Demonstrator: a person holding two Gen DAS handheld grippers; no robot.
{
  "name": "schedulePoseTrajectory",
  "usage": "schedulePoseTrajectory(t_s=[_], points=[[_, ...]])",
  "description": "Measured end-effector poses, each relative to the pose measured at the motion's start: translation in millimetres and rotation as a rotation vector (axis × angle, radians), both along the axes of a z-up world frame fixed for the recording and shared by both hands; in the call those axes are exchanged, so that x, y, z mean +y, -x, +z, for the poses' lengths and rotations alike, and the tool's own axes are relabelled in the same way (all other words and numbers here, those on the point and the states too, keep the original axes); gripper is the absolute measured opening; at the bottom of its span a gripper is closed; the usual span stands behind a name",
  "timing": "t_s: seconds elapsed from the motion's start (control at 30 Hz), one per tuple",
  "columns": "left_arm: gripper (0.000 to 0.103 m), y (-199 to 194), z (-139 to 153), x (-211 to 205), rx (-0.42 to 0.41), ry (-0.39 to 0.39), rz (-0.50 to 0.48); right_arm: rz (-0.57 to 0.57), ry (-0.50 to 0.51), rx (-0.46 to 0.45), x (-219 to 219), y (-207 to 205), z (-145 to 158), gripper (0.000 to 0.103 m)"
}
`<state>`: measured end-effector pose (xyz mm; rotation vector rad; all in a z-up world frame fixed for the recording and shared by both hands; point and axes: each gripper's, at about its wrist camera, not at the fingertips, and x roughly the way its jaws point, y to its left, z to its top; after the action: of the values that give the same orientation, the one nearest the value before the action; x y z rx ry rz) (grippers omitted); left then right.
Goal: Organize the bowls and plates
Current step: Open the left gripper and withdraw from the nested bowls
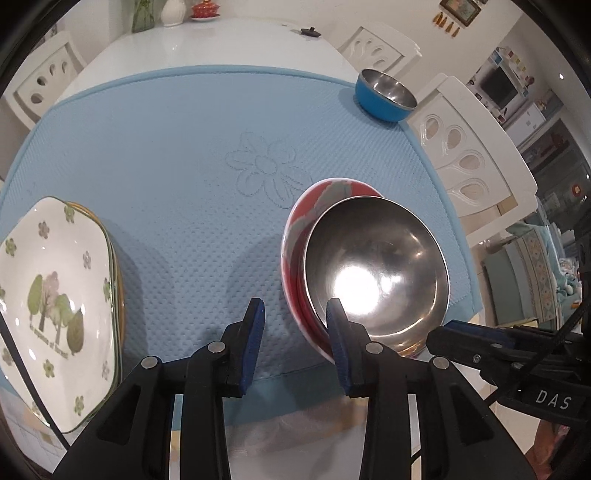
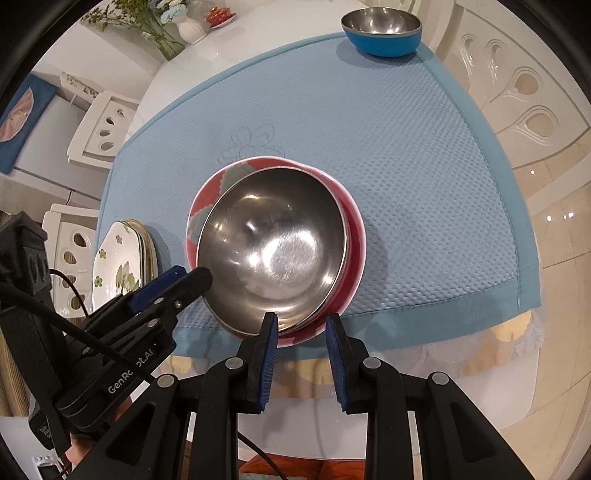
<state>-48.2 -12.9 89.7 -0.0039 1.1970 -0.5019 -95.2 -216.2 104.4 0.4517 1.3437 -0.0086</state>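
A steel bowl (image 1: 376, 266) (image 2: 273, 243) sits tilted inside a red patterned bowl (image 1: 295, 225) (image 2: 354, 254) near the front edge of the blue mat. My left gripper (image 1: 295, 314) is open, just left of the bowls, its right finger at their rim. My right gripper (image 2: 301, 325) is open at the bowls' near rim, holding nothing. A stack of white flowered plates (image 1: 55, 295) (image 2: 118, 266) lies at the mat's left. A blue bowl with steel inside (image 1: 386, 94) (image 2: 382, 31) stands at the far right corner.
The blue mat (image 1: 184, 147) (image 2: 406, 166) covers a white table (image 1: 207, 44). White chairs (image 1: 472, 147) stand around it. A vase (image 1: 173, 11) and a red lidded dish (image 1: 205, 9) stand at the far end.
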Motion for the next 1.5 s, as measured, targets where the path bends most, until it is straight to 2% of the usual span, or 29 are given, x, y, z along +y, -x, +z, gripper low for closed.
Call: schedulePoseTrajectory(t_s=[0.3, 1.5], points=[[0.032, 5.4, 14.7, -0.7, -0.044, -0.014, -0.024, 0.016, -0.009, -0.026, 2.9, 3.7, 10.5, 0.026], [0.032, 30.4, 70.9, 19.6, -0.144, 0.09, 0.021, 0.07, 0.006, -0.104, 31.0, 25.8, 54.5, 0.026]])
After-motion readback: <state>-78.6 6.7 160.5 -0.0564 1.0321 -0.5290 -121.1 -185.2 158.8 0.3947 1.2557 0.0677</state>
